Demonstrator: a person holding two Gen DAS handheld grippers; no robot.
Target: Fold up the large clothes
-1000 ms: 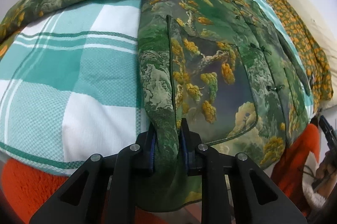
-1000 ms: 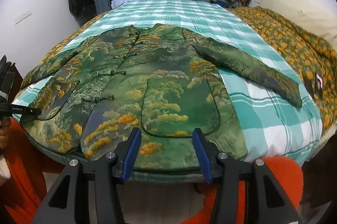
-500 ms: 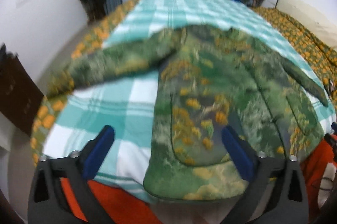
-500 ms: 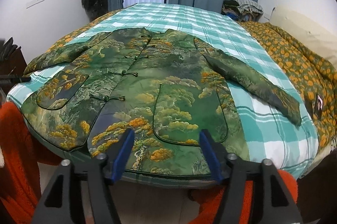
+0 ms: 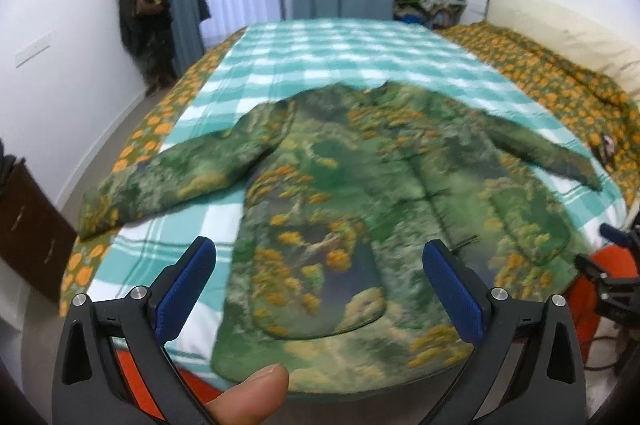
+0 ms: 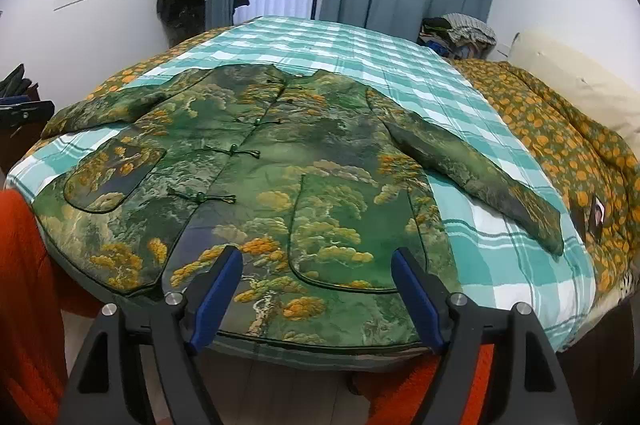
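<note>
A green padded jacket (image 5: 340, 185) (image 6: 280, 153) with orange tree print lies flat and front up on the teal checked bedspread (image 6: 360, 49). Both sleeves are spread out to the sides and the knot buttons are closed. My left gripper (image 5: 319, 249) hangs above the jacket's lower left part, open wide, with nothing between its blue pads (image 5: 184, 289). My right gripper (image 6: 318, 257) hovers over the hem near the right pocket. Its jaws are opening and no cloth is between them. A thumb (image 5: 252, 393) shows at the bottom of the left wrist view.
An orange-flowered quilt (image 6: 560, 129) covers the bed's right side, by a cream pillow (image 6: 580, 81). A clothes pile (image 6: 460, 29) sits at the far corner. A dark cabinet (image 5: 28, 225) stands left of the bed. Orange fleece (image 6: 24, 285) hangs at the near edge.
My left gripper let go of the jacket's edge, opened wide, then rose and drew back. The right gripper's jaws spread wider while that hand stayed put.
</note>
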